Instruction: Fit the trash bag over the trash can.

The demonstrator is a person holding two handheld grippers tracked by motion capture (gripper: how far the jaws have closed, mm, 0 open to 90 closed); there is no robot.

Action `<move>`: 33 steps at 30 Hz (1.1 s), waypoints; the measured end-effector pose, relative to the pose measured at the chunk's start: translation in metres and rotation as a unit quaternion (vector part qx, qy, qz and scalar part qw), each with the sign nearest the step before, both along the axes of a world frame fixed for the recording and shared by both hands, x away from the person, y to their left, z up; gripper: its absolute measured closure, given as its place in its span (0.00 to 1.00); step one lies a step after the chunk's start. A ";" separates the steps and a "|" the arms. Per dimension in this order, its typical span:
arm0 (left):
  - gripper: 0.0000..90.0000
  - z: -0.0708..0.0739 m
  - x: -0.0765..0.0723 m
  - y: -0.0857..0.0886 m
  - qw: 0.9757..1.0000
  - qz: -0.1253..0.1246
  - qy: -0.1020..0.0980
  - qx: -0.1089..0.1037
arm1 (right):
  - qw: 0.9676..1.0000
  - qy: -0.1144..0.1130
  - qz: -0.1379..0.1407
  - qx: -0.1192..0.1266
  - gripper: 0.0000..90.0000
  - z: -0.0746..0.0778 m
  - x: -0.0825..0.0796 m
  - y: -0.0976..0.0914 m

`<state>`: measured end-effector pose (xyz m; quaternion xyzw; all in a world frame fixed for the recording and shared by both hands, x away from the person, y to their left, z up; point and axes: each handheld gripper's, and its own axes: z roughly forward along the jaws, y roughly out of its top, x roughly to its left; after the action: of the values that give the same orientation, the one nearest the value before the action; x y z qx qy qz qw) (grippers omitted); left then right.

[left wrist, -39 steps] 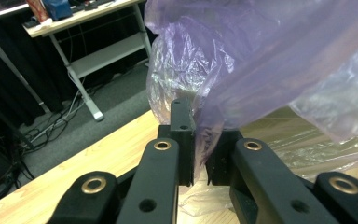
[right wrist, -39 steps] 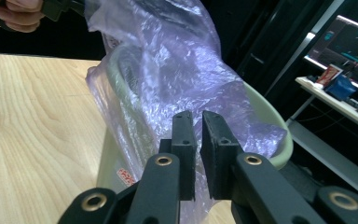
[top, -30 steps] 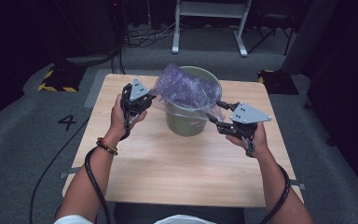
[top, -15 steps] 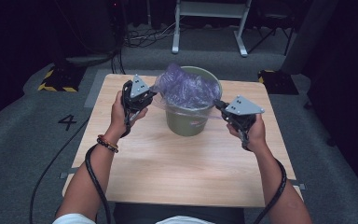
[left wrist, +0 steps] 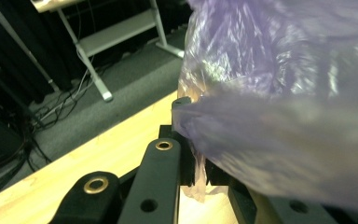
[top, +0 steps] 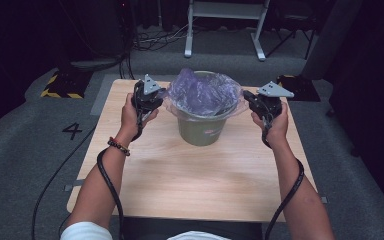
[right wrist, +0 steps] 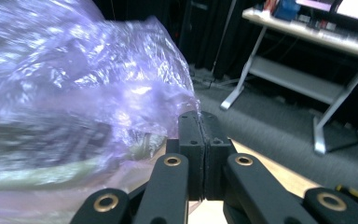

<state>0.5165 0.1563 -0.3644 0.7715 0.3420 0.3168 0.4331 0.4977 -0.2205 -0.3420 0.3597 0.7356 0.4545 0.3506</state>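
While the left gripper (top: 156, 98) clamps its fingers (left wrist: 161, 177) on the thin purple plastic bag (top: 202, 92) at the bucket's left rim, the right gripper (top: 247, 98) pinches the bag's opposite edge, fingers (right wrist: 191, 144) pressed together on the film. Stretched between them, the bag lines the upright olive-green bucket (top: 200, 131) standing mid-desk (top: 180, 180), mouth facing up.

Overhead light falls brightly on the pale wood counter (top: 190, 170) while the surrounding room sinks into near darkness. Glare flecks the crinkled purple plastic bag (top: 202, 92), which smears into soft blur at close range in both gripper views. The high view is sharp but slightly grainy.
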 end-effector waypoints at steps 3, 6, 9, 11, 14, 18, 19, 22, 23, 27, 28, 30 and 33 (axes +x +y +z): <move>0.93 -0.008 0.005 -0.002 1.000 0.001 0.016 0.005 | 1.000 0.015 -0.011 0.011 1.00 -0.007 0.007 -0.004; 0.94 -0.017 0.008 -0.005 1.000 0.000 0.027 0.012 | 0.999 0.029 -0.015 0.017 1.00 -0.016 0.011 -0.006; 0.93 -0.023 0.011 -0.008 0.999 -0.002 0.037 0.012 | 0.999 0.043 -0.013 0.025 0.99 -0.026 0.015 -0.008; 0.89 -0.024 0.015 -0.008 0.999 0.007 0.034 0.000 | 0.998 0.046 -0.019 0.030 0.99 -0.029 0.018 -0.009; 0.89 -0.025 0.020 -0.010 0.999 0.008 0.038 -0.015 | 0.998 0.047 -0.016 0.042 0.98 -0.031 0.021 -0.008; 0.91 -0.030 0.023 -0.016 0.999 -0.001 0.044 -0.003 | 0.998 0.049 -0.010 0.029 0.98 -0.035 0.023 -0.004; 0.93 -0.032 0.023 -0.017 0.999 -0.005 0.048 -0.002 | 0.998 0.050 -0.006 0.028 0.98 -0.036 0.023 -0.004; 0.97 -0.035 0.022 -0.020 0.998 -0.019 0.054 0.001 | 0.998 0.055 -0.001 0.029 0.99 -0.040 0.023 -0.004; 0.98 -0.036 0.022 -0.021 0.998 -0.022 0.055 0.002 | 0.998 0.058 0.002 0.029 0.99 -0.041 0.023 -0.004; 0.99 -0.038 0.024 -0.022 0.998 -0.024 0.058 -0.008 | 0.998 0.061 0.014 0.029 0.99 -0.045 0.024 -0.001; 0.99 -0.039 0.024 -0.022 0.998 -0.028 0.059 -0.009 | 0.998 0.060 0.018 0.030 0.99 -0.046 0.024 0.000; 0.99 -0.040 0.023 -0.023 0.997 -0.040 0.058 -0.011 | 0.997 0.061 0.028 0.026 0.99 -0.047 0.023 0.004; 1.00 -0.040 0.022 -0.023 0.997 -0.045 0.056 -0.011 | 0.998 0.058 0.032 0.020 1.00 -0.049 0.022 0.006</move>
<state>0.5383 0.1333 -0.4048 0.7978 0.3344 0.2494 0.4354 0.5199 -0.2143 -0.3913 0.3683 0.7567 0.4587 0.2852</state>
